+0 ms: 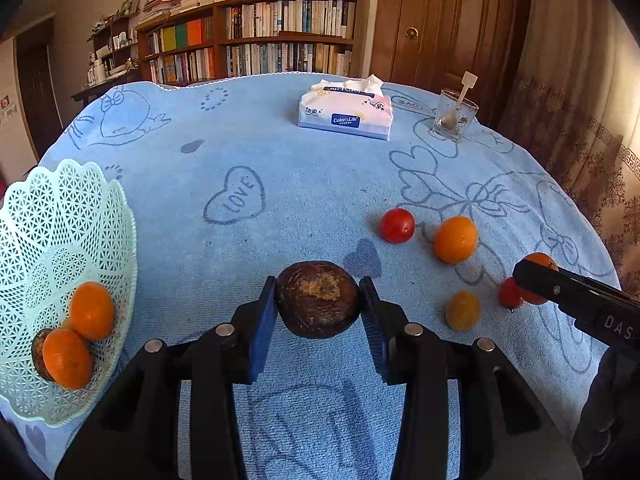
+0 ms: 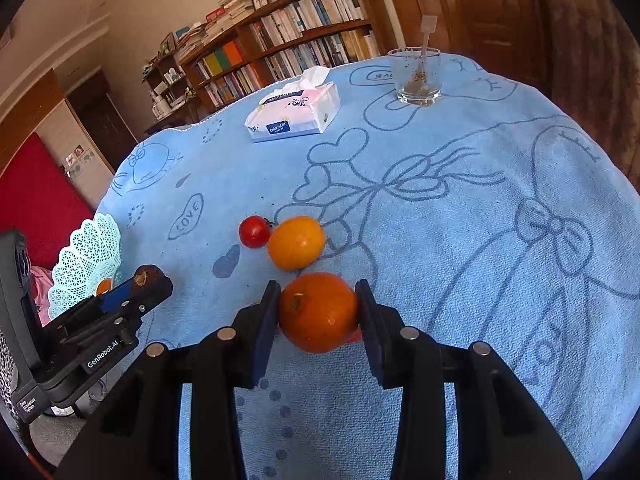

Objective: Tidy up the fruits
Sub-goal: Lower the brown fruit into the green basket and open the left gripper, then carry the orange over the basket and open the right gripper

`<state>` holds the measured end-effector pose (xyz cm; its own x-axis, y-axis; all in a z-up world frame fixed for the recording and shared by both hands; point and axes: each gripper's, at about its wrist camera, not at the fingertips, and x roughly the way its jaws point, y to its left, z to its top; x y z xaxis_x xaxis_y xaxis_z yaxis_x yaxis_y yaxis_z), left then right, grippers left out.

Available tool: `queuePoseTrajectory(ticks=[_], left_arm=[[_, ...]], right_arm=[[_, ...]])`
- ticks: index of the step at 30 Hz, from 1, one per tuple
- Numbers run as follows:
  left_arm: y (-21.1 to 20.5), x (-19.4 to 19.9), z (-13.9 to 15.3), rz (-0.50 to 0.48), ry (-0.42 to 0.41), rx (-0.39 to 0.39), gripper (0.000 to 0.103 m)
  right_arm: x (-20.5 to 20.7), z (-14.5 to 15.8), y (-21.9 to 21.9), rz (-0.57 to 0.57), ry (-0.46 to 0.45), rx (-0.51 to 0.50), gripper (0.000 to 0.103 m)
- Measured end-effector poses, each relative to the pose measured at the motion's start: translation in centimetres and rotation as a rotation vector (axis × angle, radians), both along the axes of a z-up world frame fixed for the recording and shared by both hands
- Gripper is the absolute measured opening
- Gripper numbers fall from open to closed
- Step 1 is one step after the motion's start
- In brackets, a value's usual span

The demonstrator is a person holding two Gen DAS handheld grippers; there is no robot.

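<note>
My left gripper [image 1: 319, 300] is shut on a dark brown round fruit [image 1: 318, 298], held above the blue cloth. To its left stands a pale green lattice basket [image 1: 68, 208] holding two oranges [image 1: 92, 310] and a dark fruit. My right gripper [image 2: 317, 310] is shut on an orange tangerine [image 2: 318, 312]. Beyond it lie a yellow-orange citrus [image 2: 296, 242] and a red tomato [image 2: 254, 231]. In the left wrist view a small yellow fruit [image 1: 463, 310] and a second tomato [image 1: 509, 293] lie by the right gripper.
A tissue pack [image 1: 346, 112] and a glass [image 1: 454, 116] with a stirrer stand at the far side of the round table's blue cloth [image 1: 280, 168]. The table edge curves away on the right. Bookshelves and a wooden door lie behind.
</note>
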<state>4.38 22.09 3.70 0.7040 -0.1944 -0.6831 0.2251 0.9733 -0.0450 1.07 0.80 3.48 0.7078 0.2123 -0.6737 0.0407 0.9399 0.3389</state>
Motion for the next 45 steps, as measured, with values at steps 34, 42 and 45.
queuePoseTrajectory(ticks=[34, 42, 45], left_arm=[[17.8, -1.6, 5.1, 0.320, -0.137, -0.086, 0.042], [20.3, -2.4, 7.0, 0.339, -0.185, -0.134, 0.079], [21.2, -2.8, 7.7, 0.348, -0.200, -0.151, 0.082]], right_arm=[[0.7, 3.2, 13.3, 0.216, -0.013, -0.073, 0.039], [1.1, 4.6, 17.3, 0.290, -0.029, -0.085, 0.039], [1.1, 4.8, 18.8, 0.320, -0.032, -0.087, 0.039]])
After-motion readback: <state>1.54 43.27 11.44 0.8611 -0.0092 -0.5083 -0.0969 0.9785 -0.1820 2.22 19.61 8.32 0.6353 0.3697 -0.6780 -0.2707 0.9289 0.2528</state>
